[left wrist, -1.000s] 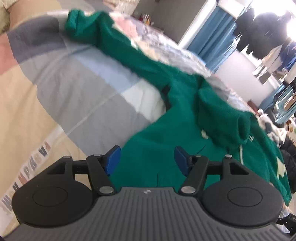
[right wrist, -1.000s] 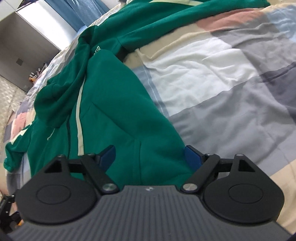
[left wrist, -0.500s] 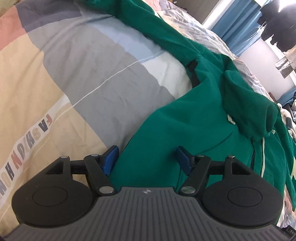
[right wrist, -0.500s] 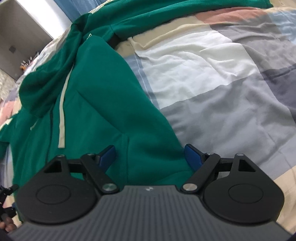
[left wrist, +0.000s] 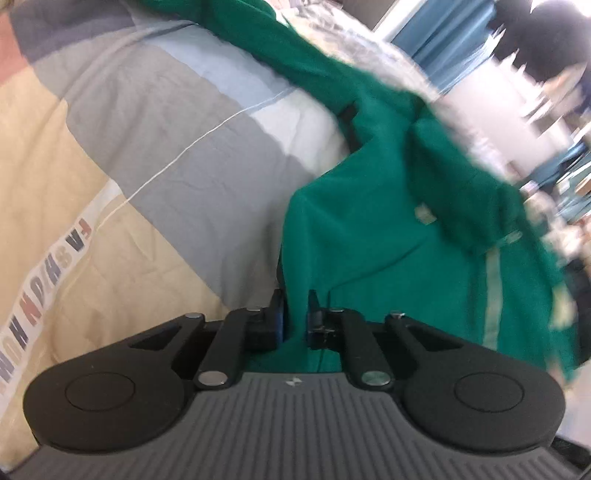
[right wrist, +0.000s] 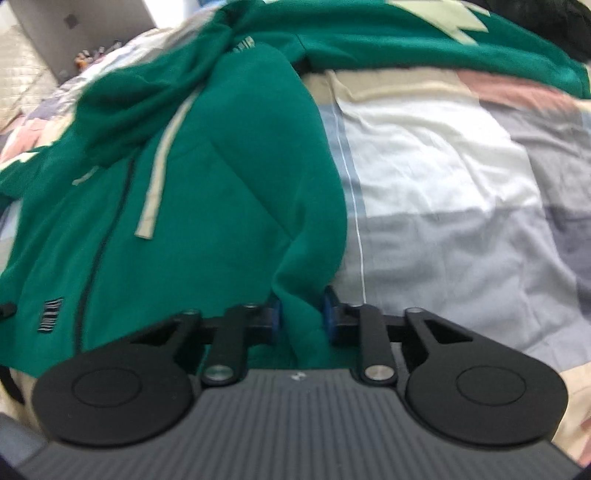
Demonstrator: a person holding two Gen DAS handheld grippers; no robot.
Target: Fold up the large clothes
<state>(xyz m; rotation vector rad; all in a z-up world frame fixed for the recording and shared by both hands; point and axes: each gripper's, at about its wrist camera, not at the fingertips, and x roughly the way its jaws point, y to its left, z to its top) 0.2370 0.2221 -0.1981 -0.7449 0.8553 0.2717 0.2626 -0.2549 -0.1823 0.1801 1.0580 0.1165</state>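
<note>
A green zip hoodie (left wrist: 373, 206) with pale drawstrings lies spread over a patchwork bedspread (left wrist: 155, 140). In the left wrist view my left gripper (left wrist: 295, 314) is closing, and its pads pinch the hem corner of the hoodie on that side. In the right wrist view the same green hoodie (right wrist: 221, 177) fills the left half, hood and drawstring toward the far end. My right gripper (right wrist: 301, 314) is closing too, with a fold of the opposite hem corner pressed between its blue pads. Both pinched edges rise slightly off the bedspread (right wrist: 461, 192).
The bedspread carries grey, cream, white and pink blocks and a printed word strip (left wrist: 40, 295) at the near left. Blue curtains (left wrist: 443, 55) and cluttered furniture (left wrist: 561, 173) stand beyond the bed. A grey cabinet (right wrist: 74, 33) is at the far left in the right wrist view.
Both grippers stood open over the hoodie's hem corners before; now both have closed onto the green fabric. The right view has rolled and shifted a little.
</note>
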